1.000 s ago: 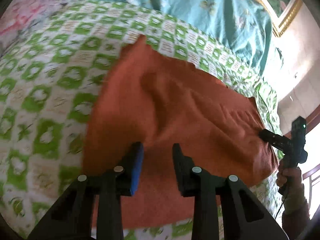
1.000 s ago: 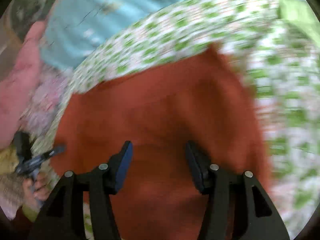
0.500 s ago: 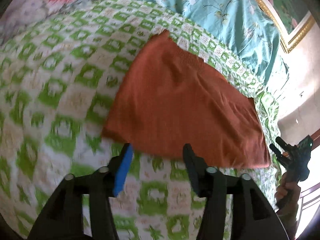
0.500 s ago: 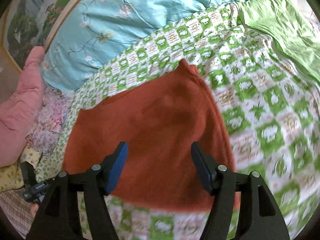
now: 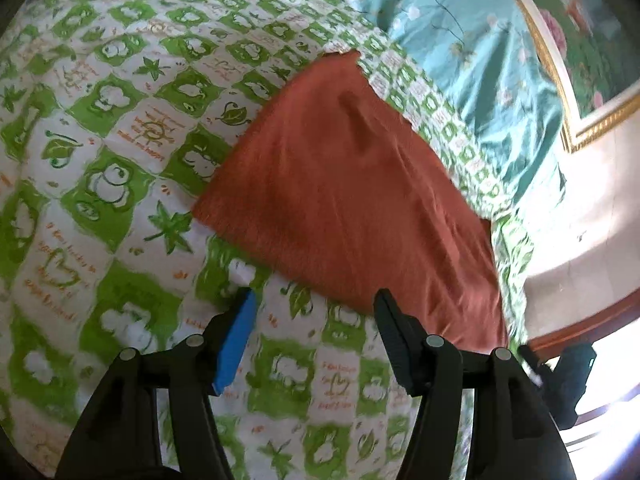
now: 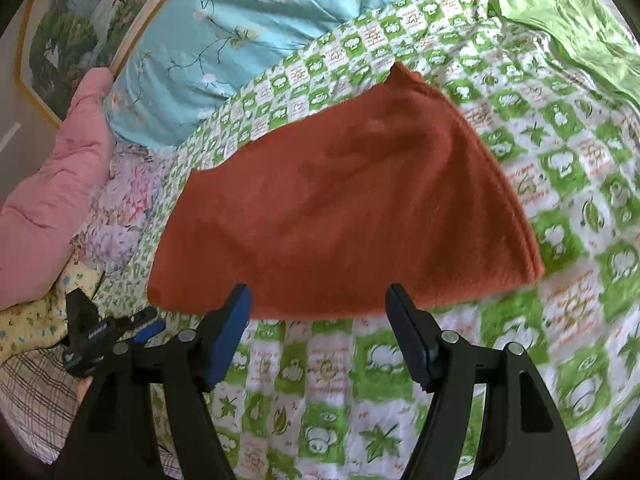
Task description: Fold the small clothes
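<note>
On the bed, over a green-and-white checked quilt, the rust-orange knit garment lies flat and folded, apart from both grippers; in the left wrist view it runs from about 12 o'clock down toward 4 o'clock, with a small crease near its upper end; in the right wrist view the same garment fills the centre, its ribbed edge at 3 o'clock and its near edge just above the fingertips. The left gripper hovers above the quilt at 6 o'clock of its own view, its fingers spread wide with nothing between them; the garment's near edge sits just beyond the right-hand finger. The right gripper likewise has its fingers spread and holds nothing; quilt shows between them. Each camera catches the other tool: the right gripper appears dark at 4 o'clock in the left view, and the left gripper shows at 8 o'clock in the right view, its fingers parted. Beyond the quilt a turquoise floral sheet lies at 11 o'clock, a pink padded blanket at 9 o'clock, a plain green cloth at 1 o'clock, and a gold-framed painting at 2 o'clock in the left view.
</note>
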`<state>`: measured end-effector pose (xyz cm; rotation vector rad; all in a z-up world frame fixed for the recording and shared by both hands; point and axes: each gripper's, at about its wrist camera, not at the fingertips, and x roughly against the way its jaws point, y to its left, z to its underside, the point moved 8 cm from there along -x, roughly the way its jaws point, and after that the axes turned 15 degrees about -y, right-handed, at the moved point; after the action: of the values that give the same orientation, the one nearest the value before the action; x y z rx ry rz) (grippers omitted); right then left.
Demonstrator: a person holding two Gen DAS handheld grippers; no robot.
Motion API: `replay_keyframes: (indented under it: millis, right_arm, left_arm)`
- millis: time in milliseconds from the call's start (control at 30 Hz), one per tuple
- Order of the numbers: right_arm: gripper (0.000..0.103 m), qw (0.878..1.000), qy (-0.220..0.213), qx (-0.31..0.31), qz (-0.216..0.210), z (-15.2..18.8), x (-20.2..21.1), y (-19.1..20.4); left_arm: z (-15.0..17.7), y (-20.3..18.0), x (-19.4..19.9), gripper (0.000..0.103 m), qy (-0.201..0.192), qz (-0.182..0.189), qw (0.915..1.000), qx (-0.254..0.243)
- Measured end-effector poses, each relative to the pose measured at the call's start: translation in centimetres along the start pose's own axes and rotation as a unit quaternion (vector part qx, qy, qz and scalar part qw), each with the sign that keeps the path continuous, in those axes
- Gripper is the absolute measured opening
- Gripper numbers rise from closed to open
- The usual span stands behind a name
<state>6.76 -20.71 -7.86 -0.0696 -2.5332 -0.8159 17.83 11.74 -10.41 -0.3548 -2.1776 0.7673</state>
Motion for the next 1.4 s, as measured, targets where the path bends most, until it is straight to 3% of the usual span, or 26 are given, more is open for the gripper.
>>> replay_keyframes:
  millis: [333, 367, 400, 433, 467, 667, 833, 933, 1000, 1167, 1400]
  right_arm:
    - [0.07, 1.0, -0.006, 0.0, -0.018, -1.1, -0.2, 0.9]
    - [0.071, 1.0, -0.007, -0.001, -0.02, -1.3, -0.3, 1.0]
    - [0.071, 1.0, -0.008, -0.002, -0.024, -1.5, -0.4, 1.0]
    - [0.071, 1.0, -0.009, -0.002, -0.026, -1.9, -0.6, 1.0]
    - [0.071, 1.0, -0.01, -0.002, -0.027, -2.0, -0.7, 0.9]
    - [0.071, 0.999, -0.019, -0.017, -0.034, -4.0, -1.5, -0.4]
    - [0.071, 0.997, -0.017, -0.048, -0.054, -5.5, -2.2, -1.8]
    - [0.071, 0.995, -0.012, -0.071, -0.072, -6.3, -2.6, -2.4]
    - [0.071, 0.993, -0.004, -0.085, -0.087, -6.8, -3.0, -2.8]
    - [0.071, 0.988, 0.041, -0.11, -0.101, -7.2, -5.7, -3.1]
    - [0.071, 0.98, 0.12, -0.083, -0.132, -7.0, -12.3, 0.4]
  left_arm:
    - [-4.2, 0.2, -4.1, 0.059, -0.067, -0.003, 0.9966, 0.048]
    - [-4.5, -0.2, -4.3, 0.052, -0.069, -0.007, 0.9969, 0.036]
    - [-4.7, -1.0, -4.6, 0.031, -0.069, -0.008, 0.9975, 0.012]
    - [-4.8, -1.6, -4.7, 0.022, -0.068, -0.006, 0.9977, -0.005]
    - [-5.1, -2.6, -4.7, 0.018, -0.069, -0.005, 0.9972, -0.028]
    - [-5.6, -9.9, -3.6, 0.012, -0.09, 0.02, 0.9866, -0.135]
    - [-3.0, -17.5, -3.6, 0.01, -0.082, 0.071, 0.9728, -0.205]
    - [0.5, -22.0, -5.0, 0.009, -0.057, 0.102, 0.9606, -0.252]
    - [3.3, -23.9, -6.6, 0.009, -0.039, 0.102, 0.9516, -0.287]
    - [7.8, -24.3, -9.9, 0.009, 0.002, 0.087, 0.9438, -0.319]
    - [8.7, -23.5, -8.5, 0.008, 0.002, 0.094, 0.9384, -0.332]
